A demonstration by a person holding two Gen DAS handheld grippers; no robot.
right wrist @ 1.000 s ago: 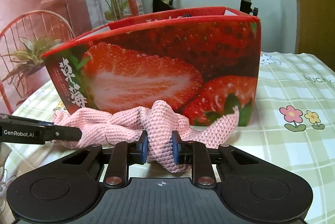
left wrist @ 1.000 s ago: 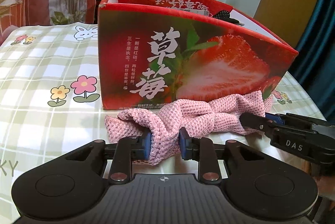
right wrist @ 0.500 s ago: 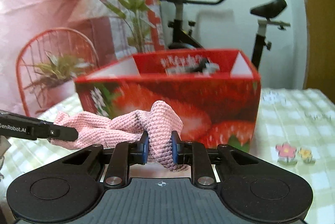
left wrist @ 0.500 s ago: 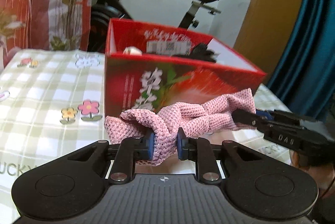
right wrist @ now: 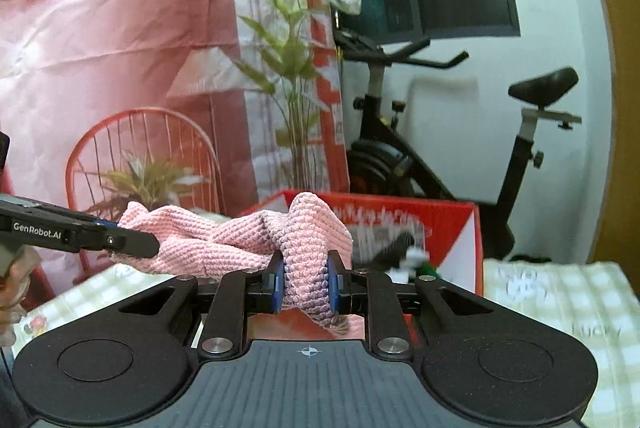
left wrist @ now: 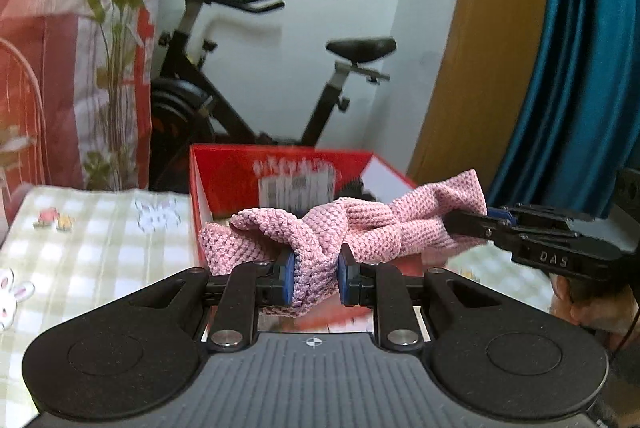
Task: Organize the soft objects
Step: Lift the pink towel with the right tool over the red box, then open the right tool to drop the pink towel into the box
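Since a second earlier, both grippers had lifted the pink knitted cloth (left wrist: 352, 228) from the checked tablecloth (left wrist: 100, 252) to just above the red strawberry box (left wrist: 224, 183) rim. The left gripper (left wrist: 314, 278) and right gripper (right wrist: 306, 282) each pinched an end, jaws nearly closed; its long axis ran sideways between them.
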